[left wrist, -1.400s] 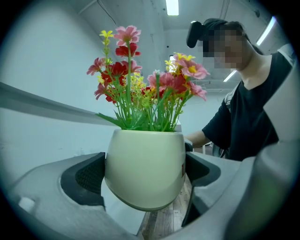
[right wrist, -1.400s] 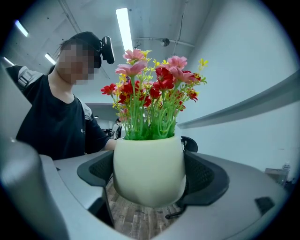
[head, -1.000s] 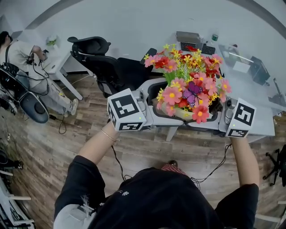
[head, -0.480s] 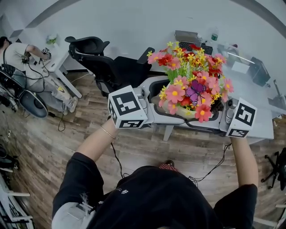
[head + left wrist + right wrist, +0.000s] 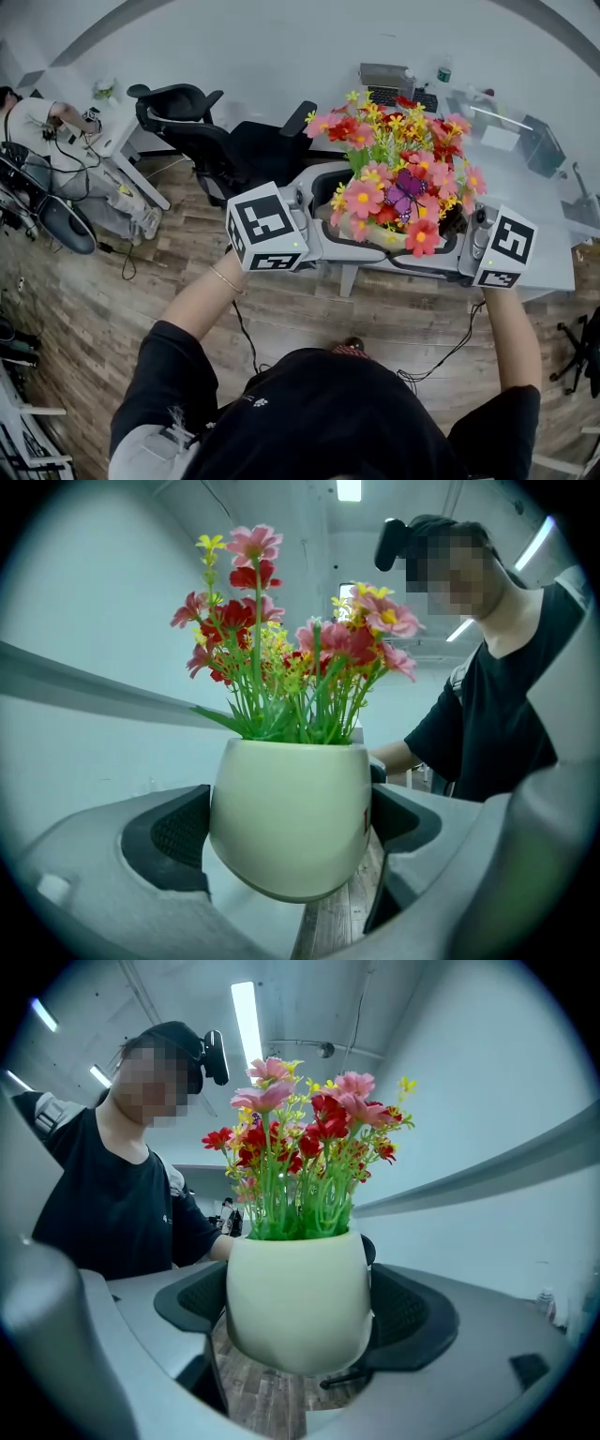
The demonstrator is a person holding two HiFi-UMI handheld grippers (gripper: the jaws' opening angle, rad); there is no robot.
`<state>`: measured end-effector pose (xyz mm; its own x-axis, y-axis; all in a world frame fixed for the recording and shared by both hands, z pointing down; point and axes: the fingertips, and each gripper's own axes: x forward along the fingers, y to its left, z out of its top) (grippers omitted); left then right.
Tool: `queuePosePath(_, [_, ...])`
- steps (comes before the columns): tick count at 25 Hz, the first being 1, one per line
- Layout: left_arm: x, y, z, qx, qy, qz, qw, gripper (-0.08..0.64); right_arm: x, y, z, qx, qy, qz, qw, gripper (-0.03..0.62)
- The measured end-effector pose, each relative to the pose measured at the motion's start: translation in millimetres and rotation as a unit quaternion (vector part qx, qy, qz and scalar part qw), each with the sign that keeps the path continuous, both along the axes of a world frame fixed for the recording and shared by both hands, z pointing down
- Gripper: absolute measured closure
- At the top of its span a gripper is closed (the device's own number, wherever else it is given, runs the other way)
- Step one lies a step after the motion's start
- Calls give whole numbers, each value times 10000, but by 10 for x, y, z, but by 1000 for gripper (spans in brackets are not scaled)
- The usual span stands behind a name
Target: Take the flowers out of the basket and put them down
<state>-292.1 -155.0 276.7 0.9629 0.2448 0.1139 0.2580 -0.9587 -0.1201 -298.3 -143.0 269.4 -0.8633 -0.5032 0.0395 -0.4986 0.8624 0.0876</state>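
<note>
1. Between the left tool and the right tool hangs a pot of flowers, both tools' jaws clamped on its sides, probably for balance.
2. Below the tools is floor; the worktop lies just ahead. No basket shows.

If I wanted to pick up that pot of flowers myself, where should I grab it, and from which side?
Grip the pot at its bulging middle, coming in level from the sides. It is smooth, round and widest there, so curved jaws cup it well, while the flowers stand on thin stems that would likely bend. The left gripper and right gripper clamp it so, from opposite sides.
</note>
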Motion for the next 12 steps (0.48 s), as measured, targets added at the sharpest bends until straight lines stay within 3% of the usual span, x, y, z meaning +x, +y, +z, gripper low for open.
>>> queuePosePath(12, [-1,-18,14,27,22,-87,10000,39,1,-18,17,13,37,-82,10000,130])
